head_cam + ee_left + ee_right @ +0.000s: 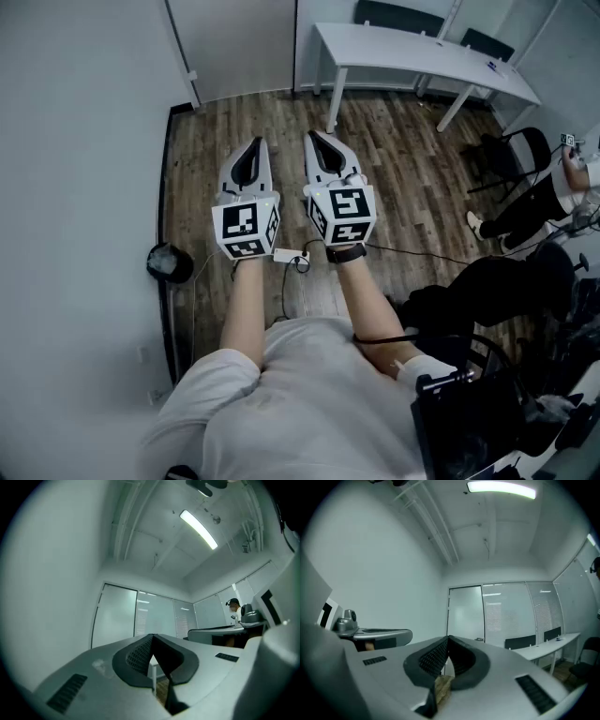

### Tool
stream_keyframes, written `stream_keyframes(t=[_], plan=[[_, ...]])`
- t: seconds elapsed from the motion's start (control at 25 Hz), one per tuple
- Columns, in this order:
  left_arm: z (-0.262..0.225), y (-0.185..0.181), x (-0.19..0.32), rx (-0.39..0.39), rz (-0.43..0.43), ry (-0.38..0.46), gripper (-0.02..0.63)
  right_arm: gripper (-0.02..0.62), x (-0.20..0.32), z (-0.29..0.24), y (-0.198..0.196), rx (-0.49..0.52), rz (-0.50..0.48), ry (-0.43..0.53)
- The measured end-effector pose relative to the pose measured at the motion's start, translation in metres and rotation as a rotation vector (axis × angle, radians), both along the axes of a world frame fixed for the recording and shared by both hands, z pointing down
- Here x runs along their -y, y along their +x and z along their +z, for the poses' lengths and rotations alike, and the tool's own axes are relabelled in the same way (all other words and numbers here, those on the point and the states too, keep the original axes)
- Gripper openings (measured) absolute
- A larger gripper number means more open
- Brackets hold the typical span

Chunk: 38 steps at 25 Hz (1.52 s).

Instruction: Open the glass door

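Observation:
The frosted glass door (239, 42) stands shut at the far end of the wooden floor, beside the white wall. It appears straight ahead in the left gripper view as a pale door (115, 616), and in the right gripper view as a door (466, 613) with a small handle (480, 640) on its right edge. My left gripper (251, 148) and right gripper (319, 141) are held side by side in front of me, pointing at the door and well short of it. Both are shut with nothing between the jaws, as the left gripper (152, 638) and right gripper (448, 639) views show.
A white table (422, 56) with dark chairs stands at the back right. A seated person (534, 202) and a black chair (511, 155) are at the right. A black round object (169, 262) lies on the floor by the left wall. A white power strip (291, 255) with a cable lies below my hands.

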<state>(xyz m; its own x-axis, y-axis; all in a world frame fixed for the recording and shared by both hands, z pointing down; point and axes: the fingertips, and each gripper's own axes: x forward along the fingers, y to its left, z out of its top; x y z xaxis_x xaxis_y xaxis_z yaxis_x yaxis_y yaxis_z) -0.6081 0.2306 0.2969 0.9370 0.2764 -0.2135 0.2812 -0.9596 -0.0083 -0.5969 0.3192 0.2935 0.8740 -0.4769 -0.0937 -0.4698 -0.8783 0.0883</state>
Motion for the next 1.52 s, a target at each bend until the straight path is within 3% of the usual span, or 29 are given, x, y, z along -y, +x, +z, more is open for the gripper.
stream_keyframes(t=[0.24,0.52,0.84,0.96,1.16,1.52], plan=[[0.021,-0.002,0.017,0.103,-0.006,-0.022,0.002,0.003,0.011,0.022,-0.006,0.082,0.016,0.061],[0.026,-0.012,-0.014,0.14,0.039,-0.007,0.002,0.002,-0.02,0.021,-0.024,0.073,0.038,0.12],[0.047,-0.034,-0.003,0.125,0.032,-0.013,0.002,0.002,-0.011,0.05,-0.044,0.11,0.082,0.068],[0.052,-0.044,-0.009,0.145,0.034,-0.025,0.002,0.002,-0.013,0.048,-0.062,0.11,0.069,0.06],[0.033,-0.062,-0.015,0.107,0.074,-0.031,0.002,0.002,-0.011,0.03,-0.086,0.069,0.074,0.062],[0.039,-0.066,0.004,0.113,0.078,-0.063,0.002,0.003,-0.001,0.028,-0.084,0.068,0.073,0.06]])
